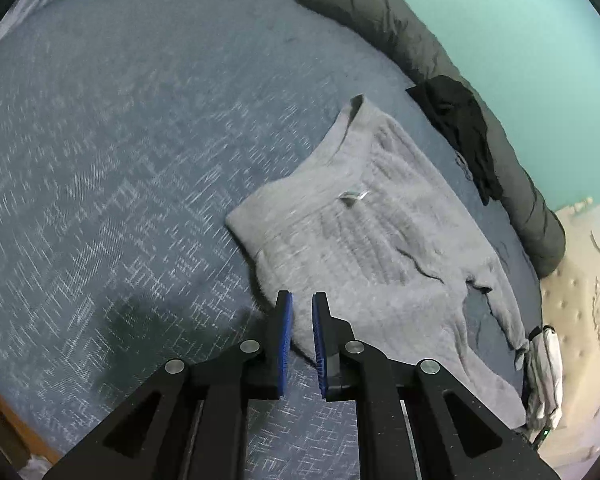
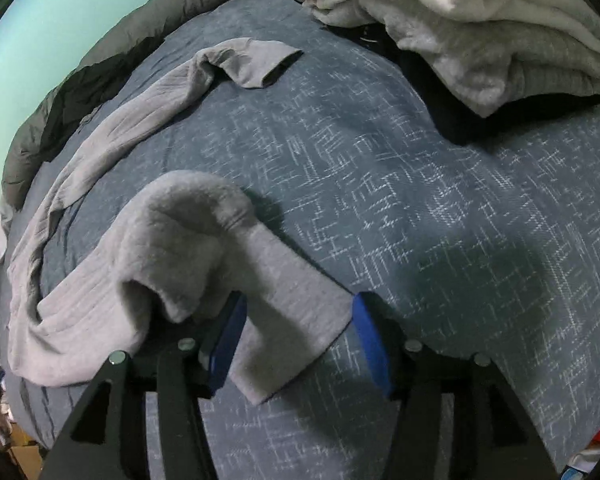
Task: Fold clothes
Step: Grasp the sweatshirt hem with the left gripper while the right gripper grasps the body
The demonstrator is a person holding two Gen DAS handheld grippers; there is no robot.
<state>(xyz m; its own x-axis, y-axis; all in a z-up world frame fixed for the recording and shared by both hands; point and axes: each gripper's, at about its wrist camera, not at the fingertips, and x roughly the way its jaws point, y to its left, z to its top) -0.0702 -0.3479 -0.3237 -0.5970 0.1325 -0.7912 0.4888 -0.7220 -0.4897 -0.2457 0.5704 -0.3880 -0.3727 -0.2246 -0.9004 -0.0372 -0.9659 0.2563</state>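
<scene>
Lying spread on the blue patterned bedspread (image 1: 100, 160): a grey ribbed sweater (image 1: 360, 232), neckline toward the far side in the left wrist view, a small tag showing near its middle. Sweater sits toward the wall side of the bed, near a dark grey rolled duvet (image 1: 420, 48) that runs along the teal wall (image 1: 520, 40). A black garment (image 1: 460, 128) is draped over that roll, just beside the sweater's shoulder.

Left gripper (image 1: 302, 320): blue pads nearly together, only a narrow slot between them. Sweater's near edge shows through that slot, behind the tips; can't tell if the pads pinch any cloth. Looks like nothing held.

Right gripper (image 2: 298, 336): jaws about half spread, pointing down at the bed. A folded-over grey sleeve cuff (image 2: 288, 320) of the sweater lies between the blue pads (image 2: 370, 340); the right pad stands clear of the fabric, left pad is partly covered by a bunched fold. Not clamped.

Right wrist view also shows the other sleeve (image 2: 140, 112) stretched out flat across the bedspread toward the duvet, cuff turned back. A pile of white and grey clothes (image 2: 460, 32) over something black sits at the far right, well apart from the sweater.
</scene>
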